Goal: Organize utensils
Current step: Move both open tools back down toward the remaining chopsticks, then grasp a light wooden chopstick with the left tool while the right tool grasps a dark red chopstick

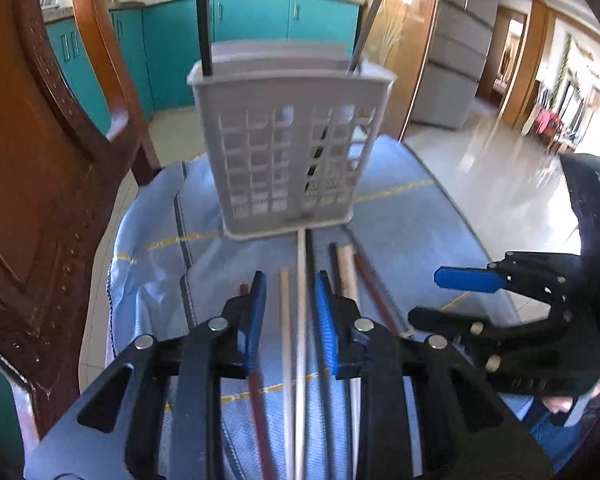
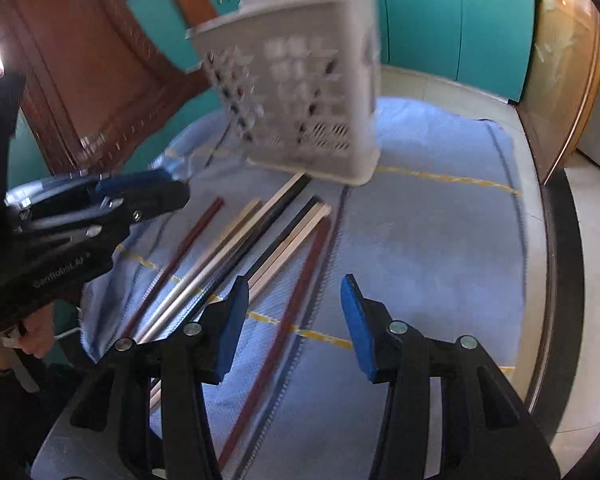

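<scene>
**Both grippers low over the loose chopsticks, nothing held**

On my far left stands a brown wooden chair (image 1: 40, 184), pushed against the table, which is draped in a light blue cloth (image 1: 412, 216). My left gripper (image 1: 290, 312) hangs over the row of chopsticks (image 1: 300, 304) lying lengthwise on the cloth. Its jaws are fairly narrow, and two pale sticks run between the blue pads (image 1: 326, 320) without my seeing either pad press on them; a dark red stick passes under the left pad.

Just beyond the stick tips, the grey slotted utensil holder (image 1: 292, 148) sits upright on the cloth, with a dark stick (image 1: 204, 20) already standing in its left corner and another at its right corner.

Further right, my right gripper (image 2: 290, 328) hovers with jaws moderately wide and empty; only cloth and one dark red chopstick (image 2: 296, 280) lie beneath the gap. Both wrist views are blurred, so fine contact is hard to judge.
</scene>
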Tool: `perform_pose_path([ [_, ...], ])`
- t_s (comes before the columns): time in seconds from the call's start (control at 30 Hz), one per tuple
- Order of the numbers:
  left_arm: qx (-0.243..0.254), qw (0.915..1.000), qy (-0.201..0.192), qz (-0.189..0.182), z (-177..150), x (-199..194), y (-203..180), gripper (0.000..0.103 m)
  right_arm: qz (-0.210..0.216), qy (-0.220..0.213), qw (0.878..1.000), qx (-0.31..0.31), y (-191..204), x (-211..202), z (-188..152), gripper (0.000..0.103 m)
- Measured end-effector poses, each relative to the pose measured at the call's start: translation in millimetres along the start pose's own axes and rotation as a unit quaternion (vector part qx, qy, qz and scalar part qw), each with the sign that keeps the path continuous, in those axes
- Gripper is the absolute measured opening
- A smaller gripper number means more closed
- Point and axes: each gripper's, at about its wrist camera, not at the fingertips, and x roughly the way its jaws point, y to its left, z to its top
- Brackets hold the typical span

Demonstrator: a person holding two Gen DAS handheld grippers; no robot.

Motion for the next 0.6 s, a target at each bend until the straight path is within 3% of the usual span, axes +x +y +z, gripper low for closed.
perform_pose_path([
  [0.13, -0.011, 0.9996, 0.026, -0.004, 3.4, 12.6, 8.1, 0.025, -0.08, 0.026, 0.996, -0.021, 12.9, 24.7, 3.9, 0.048],
  [0.2, -0.02, 0.999, 0.04, -0.008, 1.9, 19.0, 12.1, 0.025, -0.088, 0.041, 0.995, -0.013, 12.4, 34.1, 5.1, 0.046],
  [0.23, -0.025, 0.9983, 0.051, -0.012, 0.5, 23.7, 14.8, 0.025, -0.09, 0.049, 0.995, -0.006, 10.3, 38.1, 5.0, 0.042],
  [0.3, -0.028, 0.9976, 0.062, -0.014, -2.7, 28.6, 15.5, 0.025, -0.097, 0.046, 0.994, -0.002, 6.7, 38.0, 4.4, 0.011],
  [0.47, -0.035, 0.9953, 0.09, -0.009, -9.5, 45.8, 20.8, 0.025, -0.088, 0.048, 0.994, 0.043, -14.6, 32.4, 4.9, 0.008],
  [0.6, -0.046, 0.9933, 0.103, -0.025, -9.7, 55.9, 22.4, 0.025, -0.086, 0.042, 0.995, 0.043, -16.2, 30.5, 6.5, 0.008],
])
